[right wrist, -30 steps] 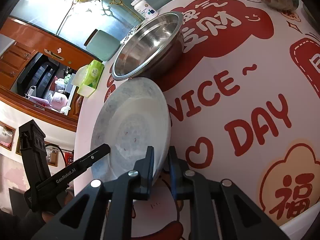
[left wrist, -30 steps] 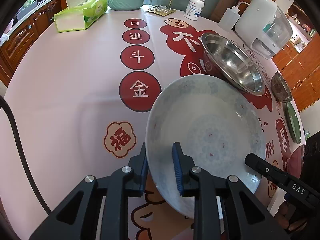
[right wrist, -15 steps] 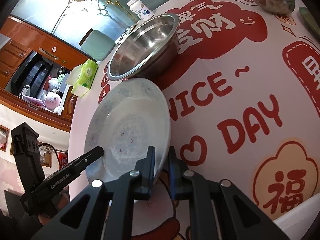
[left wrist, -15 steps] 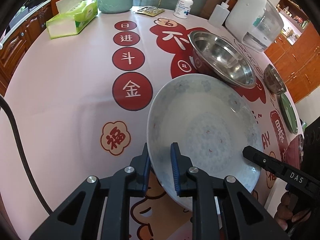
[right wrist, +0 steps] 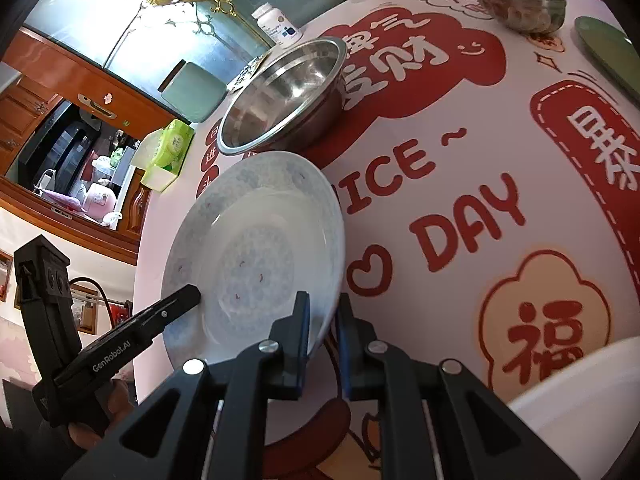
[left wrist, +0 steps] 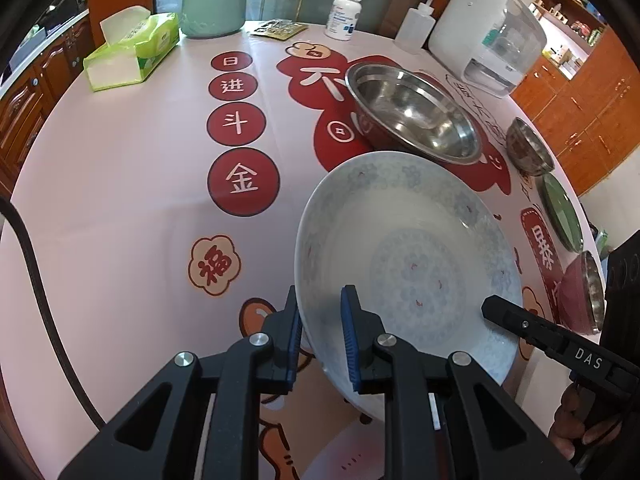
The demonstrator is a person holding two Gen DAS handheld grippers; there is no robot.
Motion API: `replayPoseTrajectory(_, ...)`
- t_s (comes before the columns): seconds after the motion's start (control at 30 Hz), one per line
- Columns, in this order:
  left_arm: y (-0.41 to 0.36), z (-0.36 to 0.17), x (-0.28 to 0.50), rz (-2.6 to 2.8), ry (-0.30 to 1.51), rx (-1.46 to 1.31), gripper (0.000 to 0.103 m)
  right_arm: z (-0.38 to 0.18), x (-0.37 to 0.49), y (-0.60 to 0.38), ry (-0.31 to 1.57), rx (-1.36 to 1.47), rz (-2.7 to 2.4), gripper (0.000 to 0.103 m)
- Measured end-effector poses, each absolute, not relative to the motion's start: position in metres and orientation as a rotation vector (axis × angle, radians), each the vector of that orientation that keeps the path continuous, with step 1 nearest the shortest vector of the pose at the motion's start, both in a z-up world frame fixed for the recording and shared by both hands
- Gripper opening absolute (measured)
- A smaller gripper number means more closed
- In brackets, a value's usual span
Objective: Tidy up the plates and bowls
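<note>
Below both my claws spreads the round table in its pink cloth with red prints. Just beyond them stands the large stainless steel bowl. I hold the pale blue-patterned porcelain plate tilted above the cloth: my left claw is clamped on its near-left rim, my right claw is clamped on its opposite rim.

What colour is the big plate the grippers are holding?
White with a pale blue pattern and tiny red marks: the plate shows best in the left wrist view.
</note>
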State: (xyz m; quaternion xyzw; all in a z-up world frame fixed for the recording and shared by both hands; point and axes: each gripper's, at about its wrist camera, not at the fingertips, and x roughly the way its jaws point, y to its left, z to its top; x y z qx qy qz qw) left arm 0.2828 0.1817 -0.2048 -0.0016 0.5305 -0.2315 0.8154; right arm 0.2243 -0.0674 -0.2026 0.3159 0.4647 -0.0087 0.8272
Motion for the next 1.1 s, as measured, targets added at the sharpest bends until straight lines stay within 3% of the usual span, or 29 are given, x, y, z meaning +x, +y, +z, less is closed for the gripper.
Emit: replayPoseTrajectory(1.1,0.183,-0.128,0.185,-0.676,1.018,0.073,0.017,-0.138,0.1,-0.05,0.867,0.643,-0.122,0.012)
